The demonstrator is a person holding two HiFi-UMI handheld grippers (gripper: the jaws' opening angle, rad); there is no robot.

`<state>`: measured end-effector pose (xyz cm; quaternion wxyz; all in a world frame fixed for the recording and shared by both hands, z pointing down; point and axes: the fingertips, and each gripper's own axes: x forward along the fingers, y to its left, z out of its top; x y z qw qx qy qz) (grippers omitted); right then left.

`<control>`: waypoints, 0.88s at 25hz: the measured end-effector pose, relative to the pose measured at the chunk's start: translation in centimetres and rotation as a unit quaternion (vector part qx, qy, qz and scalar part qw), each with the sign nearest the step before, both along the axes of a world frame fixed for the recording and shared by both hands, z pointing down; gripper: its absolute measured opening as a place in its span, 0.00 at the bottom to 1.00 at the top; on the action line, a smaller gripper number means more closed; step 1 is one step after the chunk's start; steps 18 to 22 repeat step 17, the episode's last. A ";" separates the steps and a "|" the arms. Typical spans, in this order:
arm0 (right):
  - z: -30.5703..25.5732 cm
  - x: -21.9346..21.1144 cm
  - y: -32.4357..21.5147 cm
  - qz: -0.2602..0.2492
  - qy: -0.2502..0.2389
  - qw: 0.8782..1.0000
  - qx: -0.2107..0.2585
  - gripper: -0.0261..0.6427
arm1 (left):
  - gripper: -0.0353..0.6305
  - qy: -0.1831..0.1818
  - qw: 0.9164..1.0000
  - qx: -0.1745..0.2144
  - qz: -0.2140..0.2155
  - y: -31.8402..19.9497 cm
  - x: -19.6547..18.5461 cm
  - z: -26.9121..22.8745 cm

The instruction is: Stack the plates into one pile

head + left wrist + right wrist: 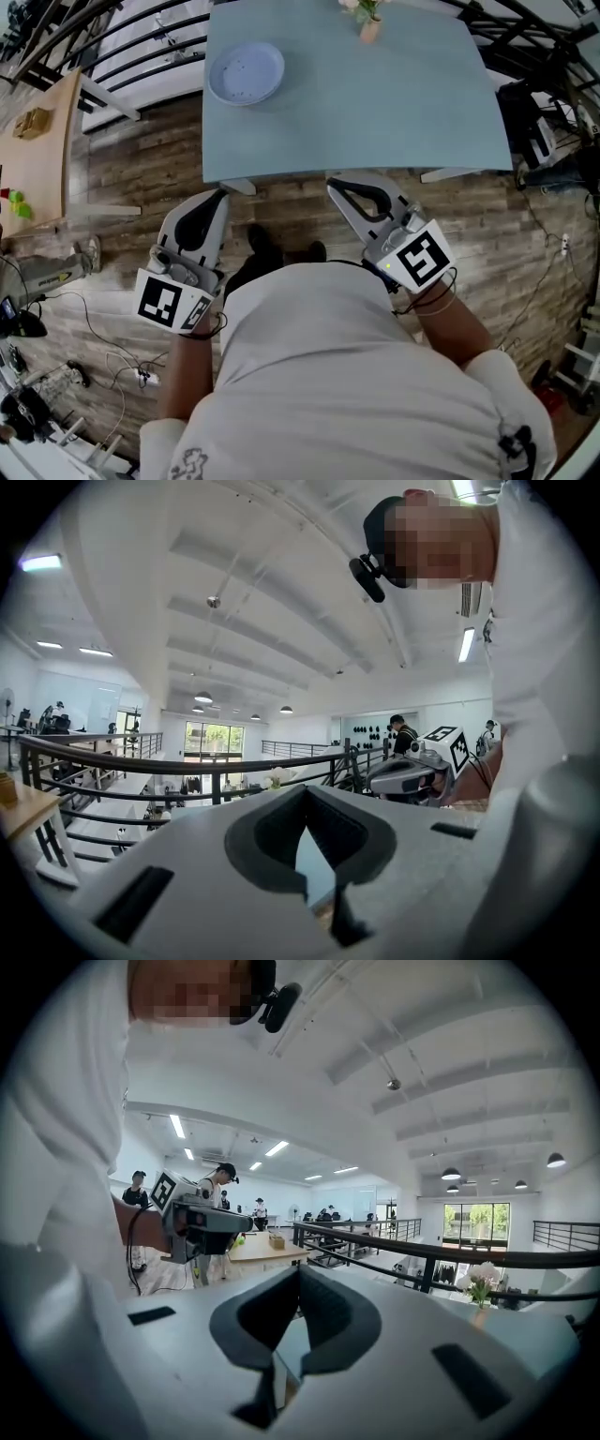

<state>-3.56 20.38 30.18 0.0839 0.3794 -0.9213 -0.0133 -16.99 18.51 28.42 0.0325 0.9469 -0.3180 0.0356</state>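
Pale blue, faintly speckled plate (246, 72): round and shallow with a raised rim, lying flat near the far left corner of the grey-blue table (375, 122), well apart from the small vase (369, 26) at the far edge. It is the only plate site in view, and I cannot tell whether it is one plate or several already nested. Probable handling: stiff, moderately light, smooth and so liable to slip in a narrow pinch. It would be brittle if ceramic, so it should be set down gently rather than dropped. Suggested hold: on the rim at the side nearest the person, one jaw above the lip and one below it. The rim sits low on the table, so the lower jaw would need to slide in almost level. Left claw (217, 197): jaws together with nothing between them, held off the table just short of its near edge, well apart from the plate. Right claw (339, 186): likewise closed and empty, level with the left one, just short of the same edge and farther from the plate.
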 end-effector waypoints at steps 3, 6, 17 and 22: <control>0.1 0.4 1.1 -0.006 -0.005 1.000 -0.003 0.05 | 0.06 0.002 1.000 0.003 -0.012 0.9 0.3 -0.1; 0.0 0.7 1.6 -0.011 -0.008 1.000 -0.002 0.05 | 0.06 0.001 1.000 0.006 -0.023 1.5 0.6 -0.2; 0.0 1.1 2.3 -0.021 -0.015 1.000 -0.003 0.05 | 0.06 0.009 0.999 0.005 -0.040 2.7 1.0 -0.4; 0.0 1.1 2.3 -0.021 -0.015 1.000 -0.003 0.05 | 0.06 0.009 0.999 0.005 -0.040 2.7 1.0 -0.4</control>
